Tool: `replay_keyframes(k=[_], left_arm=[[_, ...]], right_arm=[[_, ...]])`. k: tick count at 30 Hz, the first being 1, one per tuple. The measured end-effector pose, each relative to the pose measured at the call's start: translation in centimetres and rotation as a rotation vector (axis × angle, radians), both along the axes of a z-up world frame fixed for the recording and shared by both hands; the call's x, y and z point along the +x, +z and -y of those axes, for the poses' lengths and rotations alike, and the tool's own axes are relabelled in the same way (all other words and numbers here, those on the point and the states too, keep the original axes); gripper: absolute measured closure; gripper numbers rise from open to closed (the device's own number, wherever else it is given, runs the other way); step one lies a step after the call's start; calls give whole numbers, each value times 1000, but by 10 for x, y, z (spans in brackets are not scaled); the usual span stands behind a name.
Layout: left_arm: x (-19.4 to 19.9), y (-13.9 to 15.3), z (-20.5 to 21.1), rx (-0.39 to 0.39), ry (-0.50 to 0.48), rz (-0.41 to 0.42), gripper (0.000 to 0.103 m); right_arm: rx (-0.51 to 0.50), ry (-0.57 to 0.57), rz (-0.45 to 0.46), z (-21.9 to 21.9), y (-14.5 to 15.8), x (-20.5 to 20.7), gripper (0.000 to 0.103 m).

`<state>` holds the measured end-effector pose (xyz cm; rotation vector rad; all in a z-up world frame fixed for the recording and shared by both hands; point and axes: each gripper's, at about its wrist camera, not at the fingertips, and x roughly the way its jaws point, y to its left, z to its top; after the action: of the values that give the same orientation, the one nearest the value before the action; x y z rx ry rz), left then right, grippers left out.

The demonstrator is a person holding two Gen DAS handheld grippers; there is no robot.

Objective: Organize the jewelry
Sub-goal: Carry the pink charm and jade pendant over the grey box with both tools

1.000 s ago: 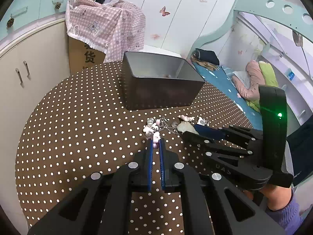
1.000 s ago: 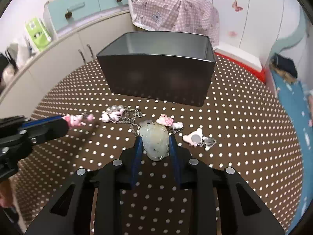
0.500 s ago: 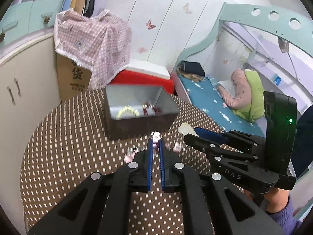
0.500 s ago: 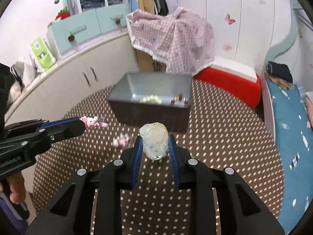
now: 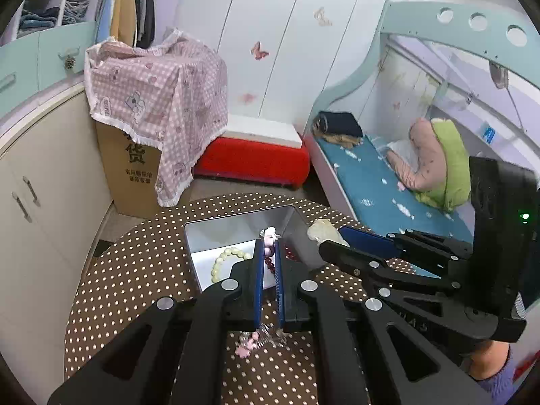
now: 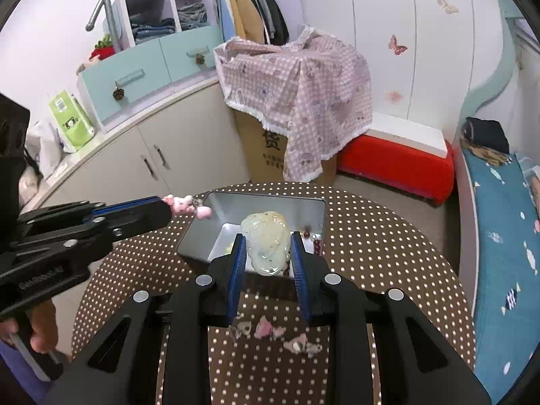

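A grey metal box (image 5: 236, 227) (image 6: 199, 236) stands open on the dotted round table and holds a pale bead bracelet (image 5: 227, 260) and dark red beads (image 5: 290, 253). My left gripper (image 5: 269, 239) is shut on a small pink charm (image 5: 269, 234) (image 6: 184, 204), held high over the box. My right gripper (image 6: 266, 246) is shut on a pale green jade pendant (image 6: 266, 241) (image 5: 322, 231), also high above the box. Several pink charms (image 6: 270, 332) (image 5: 248, 341) lie on the table below the grippers.
The round table with a brown dotted cloth (image 6: 388, 253) (image 5: 135, 270) fills the foreground. Behind it stand a cardboard box under a pink checked cloth (image 6: 297, 84), a red chest (image 6: 395, 165), cream cabinets (image 6: 152, 155) and a bed (image 5: 388, 182) to the right.
Both grippers have risen from the table with their pieces and now hang high over the box, so its inside shows. The loose charms stay on the table.
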<state>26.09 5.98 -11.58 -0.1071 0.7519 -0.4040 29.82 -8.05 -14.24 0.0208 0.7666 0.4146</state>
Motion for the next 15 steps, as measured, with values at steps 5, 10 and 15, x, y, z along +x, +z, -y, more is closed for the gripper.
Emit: replay_keyframes(k=[5,10,15], left_arm=[[23,-21,2,4,6,-55,98],[35,-42,3,15,5,-104,98],[41,-53,3,25,18,-123,97]], right_arm=[[-5,7,-43,-9,-18,21,76],[-8,12,-69,-13,-33,32,76],[-15,15,-89,-17,-44,38,76]])
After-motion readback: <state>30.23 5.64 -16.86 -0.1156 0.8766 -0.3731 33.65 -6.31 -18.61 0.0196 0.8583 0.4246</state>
